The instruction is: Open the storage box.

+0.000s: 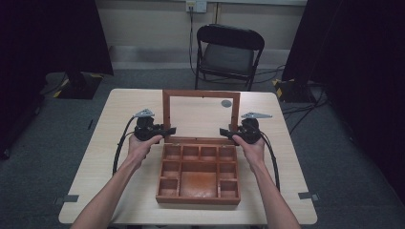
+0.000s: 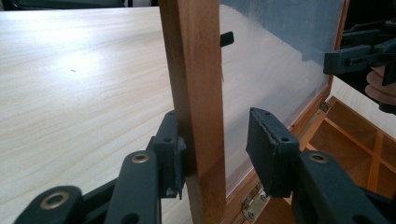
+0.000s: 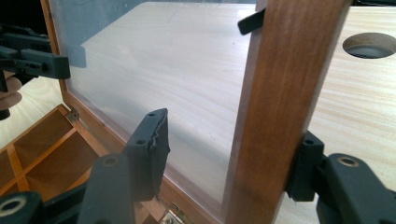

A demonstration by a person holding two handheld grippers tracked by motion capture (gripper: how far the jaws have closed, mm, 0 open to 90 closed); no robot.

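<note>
Wooden box (image 1: 198,177) lies open on the tabletop (image 1: 119,157) in the high view, its glazed lid (image 1: 201,116) upright between the left gripper (image 1: 168,130) and right gripper (image 1: 223,131). In the left gripper view, the fingers (image 2: 170,149) straddle the lid's frame post, one pad touching, the other clear. In the right gripper view, the fingers (image 3: 303,163) stand likewise, parted around the opposite post.

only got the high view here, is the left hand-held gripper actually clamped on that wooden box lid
Observer: No. In the left gripper view, the left hand-held gripper straddles the lid's left side rail. Its outer pad touches the wood and its inner pad stands apart from it.
Operator: and the right one
Observer: Much the same. The right hand-held gripper has its outer pad against the right side rail. Its inner pad stands apart from the rail, in front of the clear pane.
</note>
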